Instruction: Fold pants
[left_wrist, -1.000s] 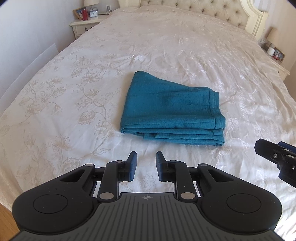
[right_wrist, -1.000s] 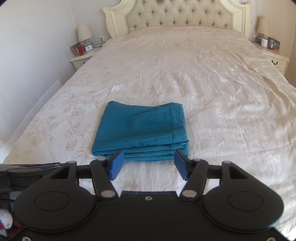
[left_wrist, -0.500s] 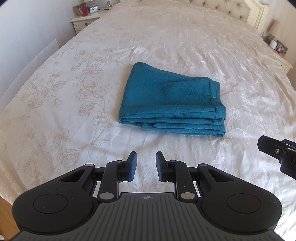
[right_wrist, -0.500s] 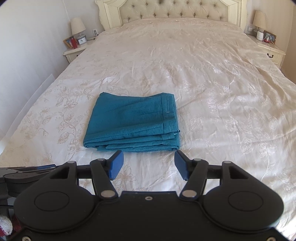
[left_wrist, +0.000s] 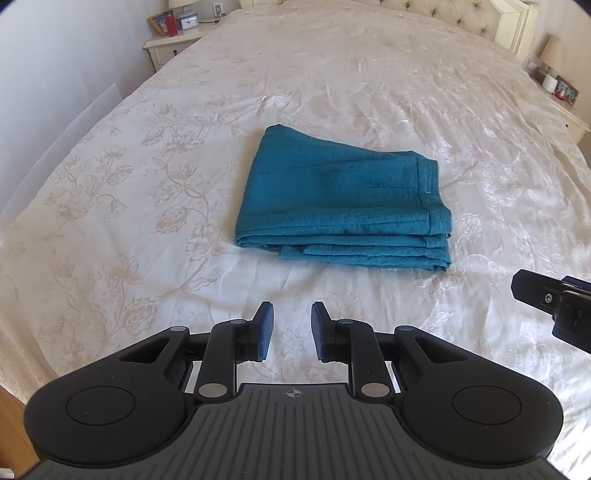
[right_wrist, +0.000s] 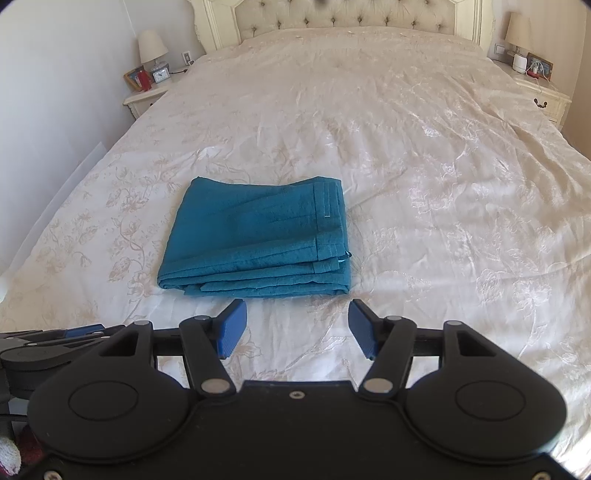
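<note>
Teal pants (left_wrist: 343, 206) lie folded into a compact stack on the cream floral bedspread (left_wrist: 147, 221); they also show in the right wrist view (right_wrist: 258, 240). My left gripper (left_wrist: 292, 325) hovers above the bedspread short of the stack's near edge, its jaws a small gap apart and empty. My right gripper (right_wrist: 297, 321) hovers just short of the stack's near edge, open wide and empty. Part of the right gripper shows at the right edge of the left wrist view (left_wrist: 554, 299).
A tufted headboard (right_wrist: 347, 14) stands at the far end. A nightstand (right_wrist: 147, 94) with a lamp, clock and frame is at the far left, another nightstand (right_wrist: 543, 96) at the far right. A white wall (right_wrist: 55, 92) runs along the left bed edge.
Both grippers have pulled back slightly from the folded pants and tilted; the stack sits a little farther from the fingertips. The jaws' openings are unchanged. The pants have not moved.
</note>
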